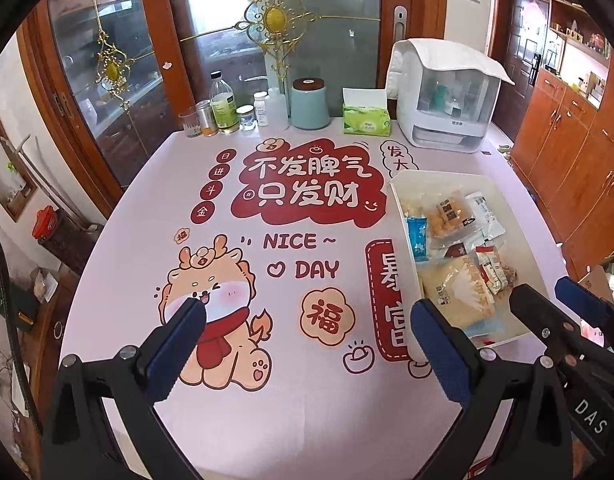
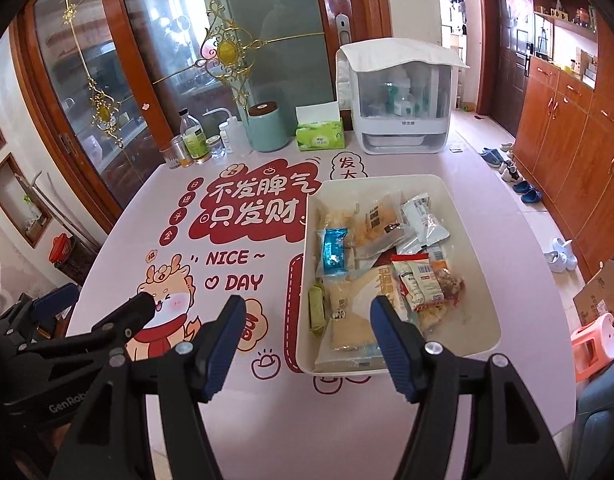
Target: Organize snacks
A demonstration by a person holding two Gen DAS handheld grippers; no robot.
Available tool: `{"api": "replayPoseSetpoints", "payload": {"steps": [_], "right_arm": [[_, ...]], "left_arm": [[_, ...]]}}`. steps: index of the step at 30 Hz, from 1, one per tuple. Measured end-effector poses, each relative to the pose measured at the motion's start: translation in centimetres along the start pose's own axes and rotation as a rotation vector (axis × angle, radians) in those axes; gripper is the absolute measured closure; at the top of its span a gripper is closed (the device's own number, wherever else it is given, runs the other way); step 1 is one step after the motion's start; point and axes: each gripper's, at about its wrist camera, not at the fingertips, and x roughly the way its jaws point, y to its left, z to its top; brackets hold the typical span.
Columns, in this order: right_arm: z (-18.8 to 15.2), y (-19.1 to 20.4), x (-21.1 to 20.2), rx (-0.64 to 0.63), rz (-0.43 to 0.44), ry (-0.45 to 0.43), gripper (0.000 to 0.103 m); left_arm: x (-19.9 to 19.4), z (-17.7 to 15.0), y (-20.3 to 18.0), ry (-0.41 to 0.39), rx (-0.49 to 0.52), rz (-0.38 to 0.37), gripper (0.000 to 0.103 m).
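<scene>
A white tray (image 2: 473, 216) sits on the right part of the table and holds several snack packets: a blue packet (image 2: 334, 250), a red-and-white packet (image 2: 419, 280), a silver packet (image 2: 425, 216) and a green bar (image 2: 316, 307). The tray (image 1: 399, 200) also shows in the left wrist view, with the blue packet (image 1: 417, 236). My left gripper (image 1: 307, 320) is open and empty above the table, left of the tray. My right gripper (image 2: 305, 320) is open and empty just in front of the tray's near left corner. Each gripper shows in the other's view (image 1: 547, 292) (image 2: 103, 304).
A pink cartoon tablecloth (image 1: 299, 420) covers the table. At the back stand bottles and jars (image 1: 223, 108), a teal canister (image 1: 310, 104), a green tissue box (image 1: 366, 120) and a white covered appliance (image 1: 447, 100). Wooden cabinets (image 2: 567, 140) and shoes (image 2: 519, 184) are to the right.
</scene>
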Motion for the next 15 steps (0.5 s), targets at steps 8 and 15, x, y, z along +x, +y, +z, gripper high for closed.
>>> {"api": "replayPoseSetpoints", "payload": {"steps": [8,15], "right_arm": [[-0.14,0.37,-0.05,-0.002,-0.004,-0.001,0.038],[-0.14,0.49,-0.12,0.001,-0.004,0.001,0.038]], "left_arm": [[0.13,-0.06,0.26,0.002,0.000,-0.002,0.001],[0.16,-0.02,0.17,0.003,-0.001,-0.003,0.001]]}}
